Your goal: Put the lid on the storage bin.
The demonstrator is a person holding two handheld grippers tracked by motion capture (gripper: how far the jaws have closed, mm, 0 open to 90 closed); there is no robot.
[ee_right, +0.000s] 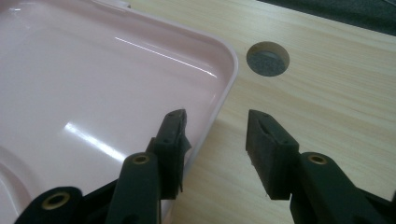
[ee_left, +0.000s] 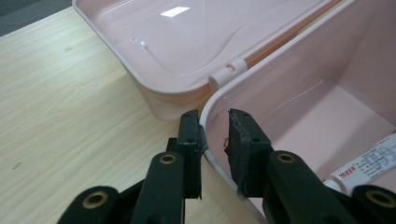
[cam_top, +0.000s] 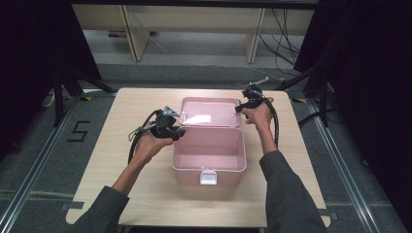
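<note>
Pink plastic box (cam_top: 209, 155) mid-tabletop, lid (cam_top: 210, 112) flung back toward far edge. Light, stiff, slick; best gripped at rims. Left gripper (ee_left: 215, 140) straddles box wall, unclamped; right gripper (ee_right: 215, 135) open beside lid corner.

This looks like a lab or recording studio rather than a home. Black curtains (cam_top: 374, 73) hang on both sides, a pale wooden table (cam_top: 145, 102) stands alone on grey carpet (cam_top: 29, 160), metal floor rails (cam_top: 36, 165) run past it, loose cables (cam_top: 284, 46) trail behind, and a taped floor mark (cam_top: 78, 131) (shaped like a "5") sits beside it.
</note>
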